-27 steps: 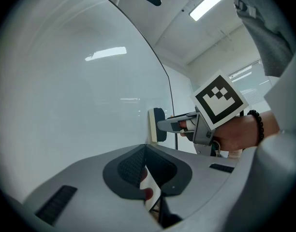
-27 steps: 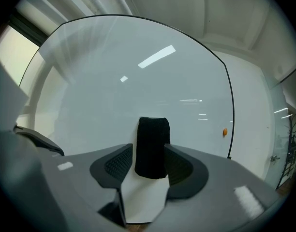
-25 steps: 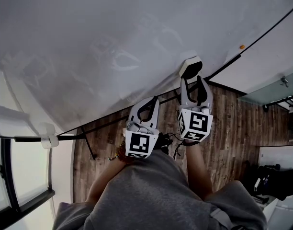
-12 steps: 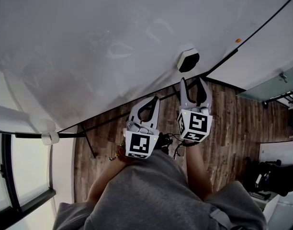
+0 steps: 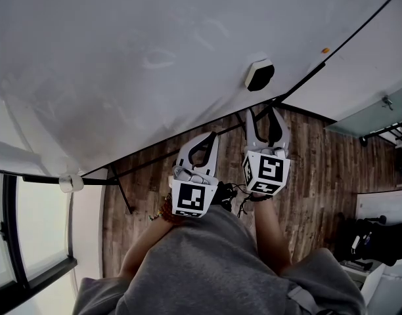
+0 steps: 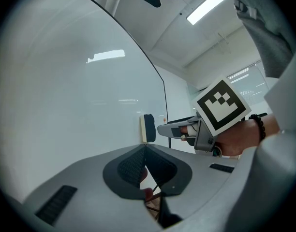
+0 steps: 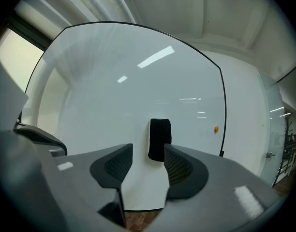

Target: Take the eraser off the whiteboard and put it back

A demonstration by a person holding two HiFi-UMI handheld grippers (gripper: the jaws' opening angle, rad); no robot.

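The right hand-held gripper (image 5: pixel 262 113) is open, short of the eraser (image 5: pixel 259 75) on the whiteboard (image 5: pixel 155 58); the left hand-held gripper (image 5: pixel 210 138) is closed and empty.

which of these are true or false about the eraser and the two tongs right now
1. The eraser is stuck on the whiteboard. True.
2. The right tongs are clamped on the eraser. False: their jaws stand apart, and the eraser is ahead of them with a gap before it.
3. The left tongs are shut with nothing held between them. True.
4. The left tongs are nearer the eraser than the right tongs. False: in the head view the right tongs point at the eraser from just below it, and the left tongs sit further off to the side.
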